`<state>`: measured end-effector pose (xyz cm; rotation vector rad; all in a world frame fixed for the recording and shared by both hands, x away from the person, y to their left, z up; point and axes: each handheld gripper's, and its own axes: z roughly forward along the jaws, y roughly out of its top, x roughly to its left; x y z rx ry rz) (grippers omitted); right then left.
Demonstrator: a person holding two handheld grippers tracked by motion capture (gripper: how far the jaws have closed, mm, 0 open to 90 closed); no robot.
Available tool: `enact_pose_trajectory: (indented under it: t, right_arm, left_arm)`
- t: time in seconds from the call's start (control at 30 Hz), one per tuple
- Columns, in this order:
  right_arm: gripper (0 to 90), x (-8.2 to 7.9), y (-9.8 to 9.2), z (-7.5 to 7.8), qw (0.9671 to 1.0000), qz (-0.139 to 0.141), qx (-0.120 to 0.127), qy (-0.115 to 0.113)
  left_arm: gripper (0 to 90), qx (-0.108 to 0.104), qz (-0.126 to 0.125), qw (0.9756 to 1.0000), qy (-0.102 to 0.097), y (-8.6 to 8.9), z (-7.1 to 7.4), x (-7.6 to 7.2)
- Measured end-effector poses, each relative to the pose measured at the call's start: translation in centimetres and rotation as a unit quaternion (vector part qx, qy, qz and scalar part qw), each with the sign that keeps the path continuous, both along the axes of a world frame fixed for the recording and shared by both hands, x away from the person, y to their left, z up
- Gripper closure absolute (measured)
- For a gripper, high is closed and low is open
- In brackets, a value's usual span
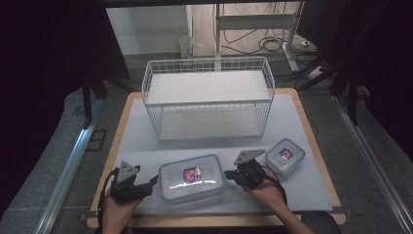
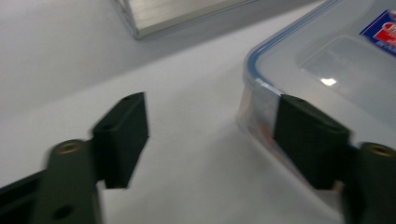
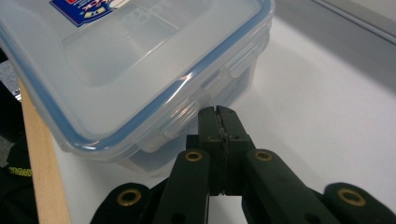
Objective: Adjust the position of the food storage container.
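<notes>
Jaws first: my left gripper (image 1: pixel 152 182) is spread wide, one jaw against the big box's (image 1: pixel 192 178) near corner, the other over bare mat. My right gripper (image 3: pixel 219 122) is clenched on nothing, its tips just beside the side latch (image 3: pixel 196 123) of that box. I'd judge a two-sided lift is next, so I'd press in evenly from both ends. Beyond the jaws: grey mat (image 1: pixel 141 131), small box (image 1: pixel 284 155), wire basket (image 1: pixel 208 97), and cables on the floor.
</notes>
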<state>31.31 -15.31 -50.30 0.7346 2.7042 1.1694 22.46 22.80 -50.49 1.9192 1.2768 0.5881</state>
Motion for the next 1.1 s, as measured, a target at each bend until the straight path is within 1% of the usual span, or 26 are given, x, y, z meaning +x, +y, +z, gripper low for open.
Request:
enact_pose_trajectory:
  t: [0.03, 0.07, 0.1, 0.13, 0.17, 0.2, 0.23, 0.27, 0.3, 0.37, 0.4, 0.43, 0.47, 0.5, 0.53, 0.6, 0.63, 0.67, 0.7, 0.73, 0.8, 0.83, 0.87, 0.97, 1.03, 1.1]
  right_arm:
    - [89.3, -0.1, -0.1, 0.1, 1.0, -0.001, 0.003, 0.0]
    - [89.2, -0.1, -0.1, 0.2, 1.0, -0.002, 0.002, -0.002]
    - [89.3, -0.2, -0.2, 0.3, 1.0, -0.004, 0.005, -0.003]
    - [89.2, -0.3, -0.5, 0.4, 0.9999, -0.006, 0.014, -0.001]
    - [89.2, -0.3, -0.5, 0.4, 0.9999, -0.006, 0.014, -0.001]
    - [89.1, -0.3, -0.6, 0.5, 0.9998, -0.007, 0.019, 0.003]
    - [89.1, -0.4, -0.8, 0.5, 0.9997, -0.008, 0.023, 0.004]
    - [89.0, -0.5, -0.9, 0.4, 0.9997, -0.007, 0.023, 0.007]
    - [88.9, -0.7, -0.9, 0.3, 0.9997, -0.005, 0.021, 0.007]
    - [89.0, -0.8, -0.9, 0.3, 0.9998, -0.005, 0.02, 0.008]
    - [88.9, -0.9, -0.8, 0.2, 0.9998, -0.005, 0.017, 0.01]
    - [89.0, -0.9, -0.7, 0.2, 0.9999, -0.004, 0.014, 0.009]
    - [89.0, -0.9, -0.7, 0.2, 0.9999, -0.004, 0.012, 0.008]
    - [89.1, -0.9, -0.7, 0.1, 1.0, -0.006, 0.005, 0.005]
    - [89.1, -0.9, -0.7, 0.1, 1.0, -0.006, 0.005, 0.005]
    - [89.1, -0.8, -0.8, 0.1, 0.9999, -0.011, -0.001, 0.005]
    - [89.2, -0.8, -1.3, 0.1, 0.9998, -0.02, -0.004, 0.003]
    - [89.2, -0.8, -1.3, 0.1, 0.9998, -0.02, -0.004, 0.003]
    - [89.2, -0.8, -1.5, 0.2, 0.9997, -0.024, -0.006, 0.003]
    - [89.2, -0.9, -1.9, 0.2, 0.9995, -0.031, -0.009, 0.0]
    - [89.2, -1.0, -2.8, 0.3, 0.9991, -0.043, -0.007, 0.001]
    - [89.2, -1.1, -3.7, 0.4, 0.9985, -0.055, -0.007, 0.003]
    - [89.2, -1.1, -3.7, 0.4, 0.9985, -0.055, -0.007, 0.003]
    - [89.2, -1.2, -4.7, 0.5, 0.9978, -0.066, -0.008, 0.002]
    - [89.2, -1.2, -5.2, 0.5, 0.9973, -0.074, -0.008, 0.0]
    - [89.2, -1.1, -5.5, 0.5, 0.9967, -0.079, -0.015, -0.008]
  left_arm:
    - [34.7, 0.003, -0.001, 1.0, 0.005, 0.2, 0.0, -0.1]
    - [41.0, 0.002, -0.011, 0.9999, 0.012, 0.3, 0.0, -0.2]
    - [48.6, 0.0, -0.024, 0.9995, 0.019, 0.3, -0.1, -0.3]
    - [61.2, -0.002, -0.042, 0.9987, 0.03, 0.2, -0.1, -0.4]
    - [61.2, 0.001, -0.052, 0.9979, 0.039, 0.0, -0.2, -0.5]
    - [64.3, 0.012, -0.059, 0.9971, 0.047, -0.3, -0.4, -0.6]
    - [67.8, 0.02, -0.069, 0.9957, 0.059, -0.7, -0.6, -0.7]
    - [71.3, 0.023, -0.078, 0.9945, 0.066, -1.0, -0.6, -0.8]
    - [75.3, 0.02, -0.09, 0.9931, 0.073, -1.5, -0.6, -0.7]
    - [76.3, 0.019, -0.092, 0.9927, 0.075, -1.9, -0.6, -0.6]
    - [79.3, 0.033, -0.091, 0.9922, 0.079, -2.4, -0.7, -0.5]
    - [81.9, 0.044, -0.083, 0.993, 0.072, -2.7, -0.8, -0.4]
    - [84.3, 0.04, -0.077, 0.9937, 0.071, -2.9, -0.8, -0.2]
    - [85.5, 0.04, -0.079, 0.9934, 0.073, -2.9, -0.7, -0.1]
    - [85.5, 0.037, -0.078, 0.9938, 0.07, -3.1, -0.8, 0.2]
    - [87.8, 0.031, -0.08, 0.9938, 0.072, -3.6, -0.8, 0.9]
    - [89.4, 0.031, -0.084, 0.9934, 0.072, -4.1, -0.8, 1.5]
    - [89.4, 0.031, -0.084, 0.9934, 0.072, -4.1, -0.8, 1.5]
    - [89.4, 0.031, -0.089, 0.9929, 0.073, -4.5, -0.8, 1.9]
    - [89.5, 0.035, -0.094, 0.9922, 0.073, -4.9, -0.7, 2.4]
    - [89.6, 0.04, -0.101, 0.9915, 0.071, -5.7, -0.7, 3.1]
    - [89.7, 0.043, -0.107, 0.9908, 0.071, -6.1, -0.6, 3.6]
    - [89.7, 0.042, -0.109, 0.9906, 0.072, -6.4, -0.6, 3.8]
    - [89.6, 0.038, -0.122, 0.9891, 0.073, -7.3, -0.5, 4.8]
    - [89.7, 0.036, -0.122, 0.9891, 0.074, -7.7, -0.5, 5.1]
    - [89.7, 0.04, -0.128, 0.9882, 0.074, -8.1, -0.5, 5.3]
